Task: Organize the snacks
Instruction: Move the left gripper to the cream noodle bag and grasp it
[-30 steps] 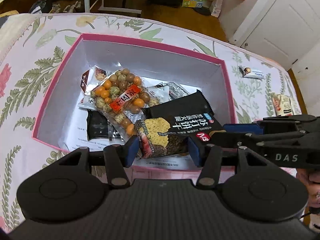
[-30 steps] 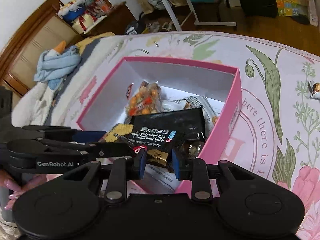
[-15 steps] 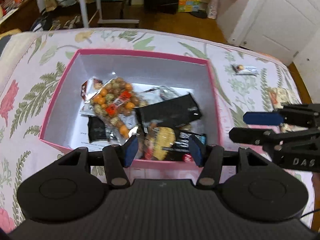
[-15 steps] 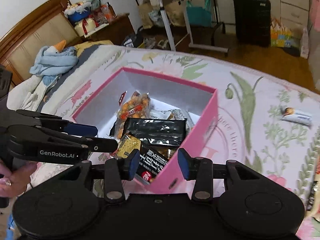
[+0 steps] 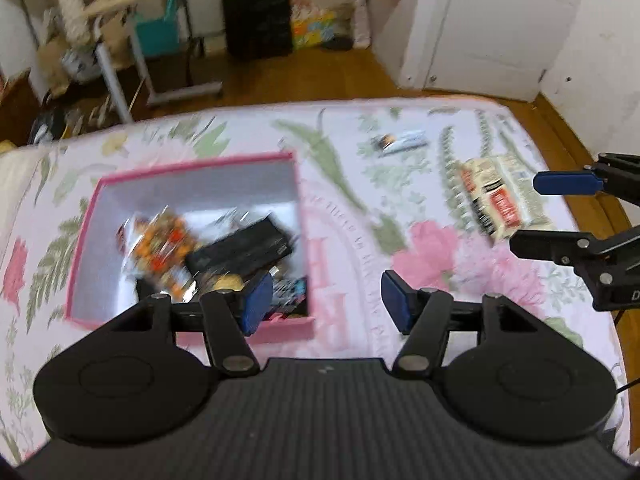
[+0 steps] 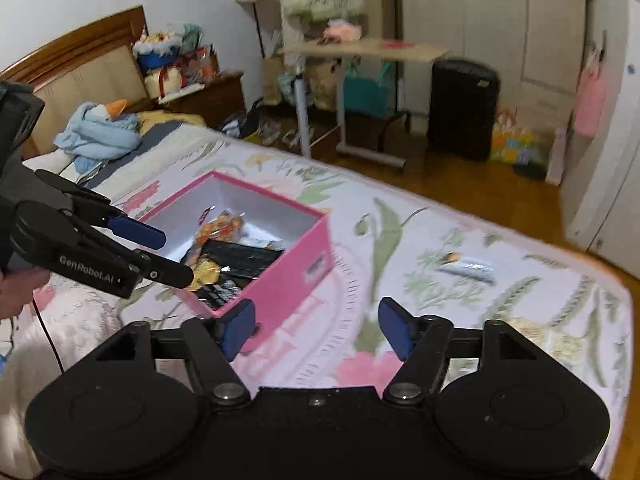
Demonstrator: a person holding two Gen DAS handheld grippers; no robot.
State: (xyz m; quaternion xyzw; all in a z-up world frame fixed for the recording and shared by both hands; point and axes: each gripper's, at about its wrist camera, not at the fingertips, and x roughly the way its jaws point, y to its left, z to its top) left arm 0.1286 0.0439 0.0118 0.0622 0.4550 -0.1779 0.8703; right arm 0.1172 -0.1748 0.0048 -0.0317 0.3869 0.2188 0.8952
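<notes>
Home bedroom: bed (image 6: 500, 280) with floral bedspread, wooden headboard (image 6: 80, 64), white wardrobe (image 6: 500, 20), wooden floor (image 6: 460, 184), overbed table (image 6: 368, 50).

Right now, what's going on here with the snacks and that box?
A person holds two grippers over a flowered bedspread. The left gripper and right gripper are both empty, their jaws having just been opening. Several snack packs already lie in the pink box. A white packet and a small bar remain out on the bedspread.
</notes>
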